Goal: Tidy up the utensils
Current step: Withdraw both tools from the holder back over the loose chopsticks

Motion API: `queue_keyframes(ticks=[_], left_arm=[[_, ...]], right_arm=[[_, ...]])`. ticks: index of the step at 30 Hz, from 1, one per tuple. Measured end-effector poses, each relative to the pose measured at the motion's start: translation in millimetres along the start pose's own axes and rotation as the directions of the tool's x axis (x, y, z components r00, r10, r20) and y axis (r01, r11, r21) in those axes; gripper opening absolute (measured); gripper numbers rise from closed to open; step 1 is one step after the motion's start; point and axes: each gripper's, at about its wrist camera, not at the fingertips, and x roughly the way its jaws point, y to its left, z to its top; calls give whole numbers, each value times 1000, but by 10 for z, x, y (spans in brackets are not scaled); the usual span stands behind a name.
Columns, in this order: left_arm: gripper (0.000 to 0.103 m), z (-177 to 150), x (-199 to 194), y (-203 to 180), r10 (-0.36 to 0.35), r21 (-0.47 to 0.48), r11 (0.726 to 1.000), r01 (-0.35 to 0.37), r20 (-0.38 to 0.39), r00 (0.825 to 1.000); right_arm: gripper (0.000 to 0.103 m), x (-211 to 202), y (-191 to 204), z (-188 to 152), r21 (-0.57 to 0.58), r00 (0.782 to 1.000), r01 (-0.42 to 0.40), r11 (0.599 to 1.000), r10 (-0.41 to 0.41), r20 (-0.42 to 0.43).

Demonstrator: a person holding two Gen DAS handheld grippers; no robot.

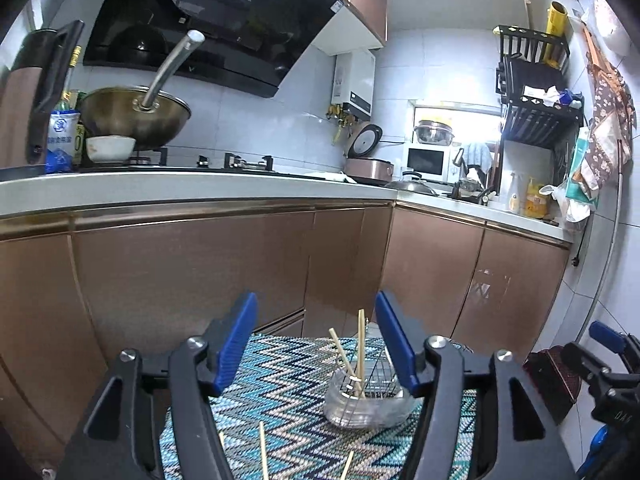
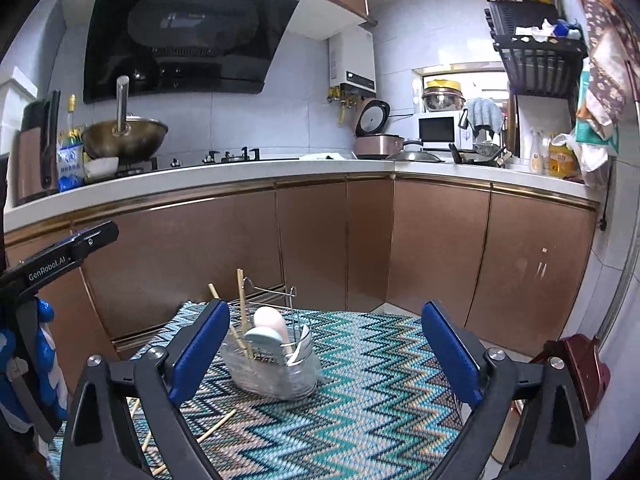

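Note:
A clear utensil holder (image 2: 276,372) with a wire frame stands on the zigzag mat (image 2: 360,400). In it stand two wooden chopsticks (image 2: 242,312), a pink spoon (image 2: 272,322) and a pale blue spoon (image 2: 262,340). Loose chopsticks (image 2: 218,426) lie on the mat at the near left. My right gripper (image 2: 326,344) hangs open above the mat, nothing between its fingers. In the left wrist view the holder (image 1: 366,398) sits just beyond my open left gripper (image 1: 316,344), which is also empty. More loose chopsticks (image 1: 263,452) lie below it.
Brown cabinet doors (image 2: 312,240) and a white counter (image 2: 240,176) run behind the mat. A wok (image 2: 124,136), gas hob (image 2: 224,158), rice cooker (image 2: 376,136) and microwave (image 2: 438,130) stand on the counter. A dark red stool (image 2: 580,372) sits at the right.

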Motion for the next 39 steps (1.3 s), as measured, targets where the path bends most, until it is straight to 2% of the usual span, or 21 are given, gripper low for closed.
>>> queue_keyframes(ticks=[6,11,19,27,33,39], left_arm=[[61,40,-332,89,18,11,1000,-18,3,1000],[61,129,-630,216,39,-8,999,-38,33,999],[61,279,-1149,402,79,-23,997,-77,83,993],[61,301,-1466,626,101,-20,995,-99,61,993],[61,232,-1416,777,119,-28,993,-119,1,993],[61,44,-1118,887,108,-52,992,-115,-113,988]], right_arm=[[98,-368,-3,13,30,998,33,999,-34,51],[98,-724,61,64,7,990,80,997,-81,114],[103,-1234,94,135,38,981,48,998,-54,186],[103,-1530,133,150,65,969,-15,998,-2,247],[103,-1467,187,107,81,977,-58,995,39,211],[103,-1159,266,-19,93,995,-67,993,59,85]])
